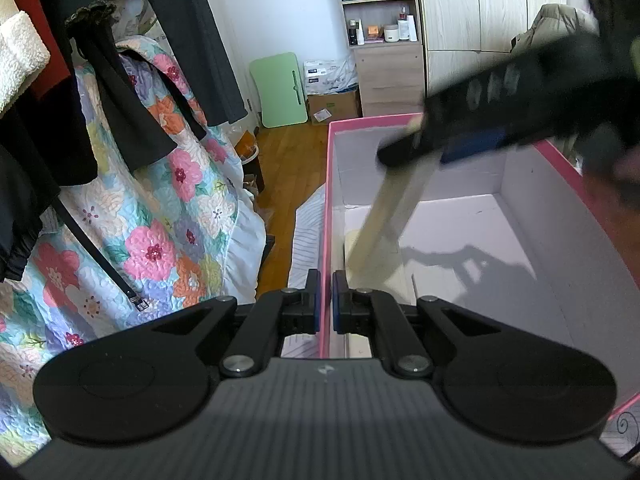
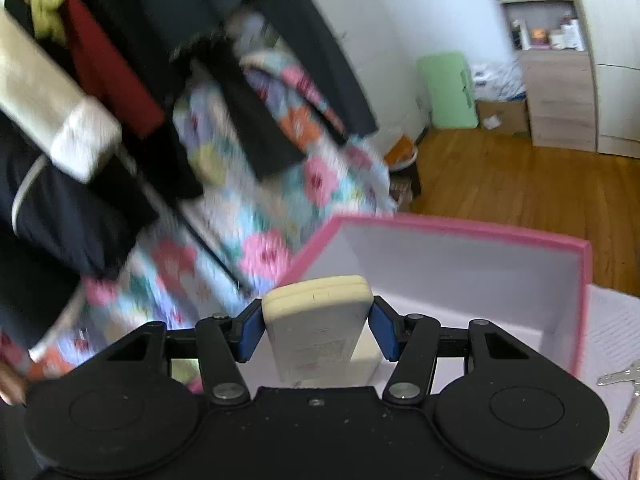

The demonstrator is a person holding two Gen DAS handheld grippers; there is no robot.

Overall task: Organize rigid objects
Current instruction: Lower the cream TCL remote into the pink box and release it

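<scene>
Over the open pink box [image 1: 560,248], a cream remote control [image 1: 384,216] is held by the right gripper [image 2: 318,330]. Seen from the left wrist camera, the remote's long axis is tilted steeply: its lower end points down into the box near the left wall, and its upper end is clamped higher up. Another cream object [image 1: 354,240] is partly seen low in the box behind that lower end; whether the two touch cannot be told. Seen from the right wrist camera, the remote [image 2: 318,320] points forward along the fingers, label side up, with its rounded end toward the box's far wall.

The box has a pink rim and pale inner walls, and it rests on a light striped surface [image 1: 308,224]. A bunch of keys [image 2: 624,384] lies on that surface just beside the box. A floral quilt [image 1: 160,220] is draped to the left under hanging dark clothes [image 1: 120,100]. A wooden floor [image 2: 520,184], a green board [image 1: 280,88] against the white wall and a shelf unit [image 1: 380,20] with bottles are seen beyond.

The right gripper's blue pads [image 2: 250,334] are pressed on both sides of the remote. The left gripper [image 1: 326,300] is closed over the box's near left wall, with the pink rim between its pads.
</scene>
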